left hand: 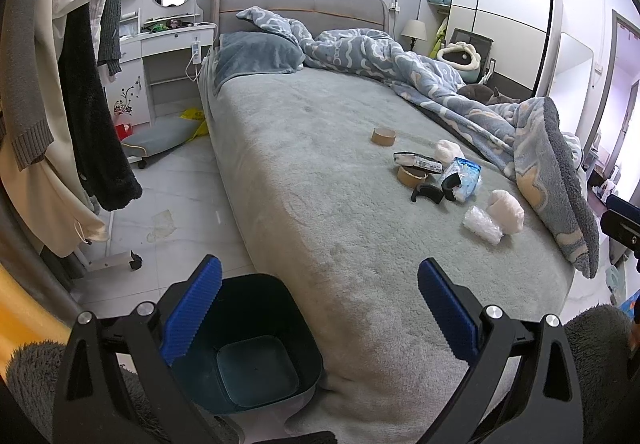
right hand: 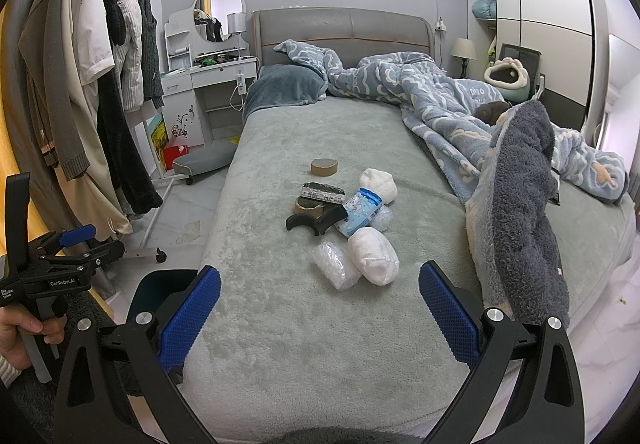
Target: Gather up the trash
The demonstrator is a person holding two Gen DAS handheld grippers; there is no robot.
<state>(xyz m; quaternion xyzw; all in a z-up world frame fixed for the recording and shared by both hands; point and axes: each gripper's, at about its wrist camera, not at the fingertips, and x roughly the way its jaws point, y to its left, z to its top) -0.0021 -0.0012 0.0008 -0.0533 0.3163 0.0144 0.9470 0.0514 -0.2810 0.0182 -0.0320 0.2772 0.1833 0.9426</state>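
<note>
left gripper (left hand: 320,308) jaws apart over bin (left hand: 248,344) at bed (left hand: 320,148) edge | right gripper (right hand: 320,308) jaws apart, trash pile (right hand: 344,220) mid-bed

Black tongs (right hand: 319,308) with ribbed blue pads (right hand: 448,314), silver screws, fuzzy grey sleeves

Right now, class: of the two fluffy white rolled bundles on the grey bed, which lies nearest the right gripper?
The fluffy white bundle touching the clear crinkled plastic wrap; the other white bundle lies farther up the bed, beyond the blue printed packet.
</note>
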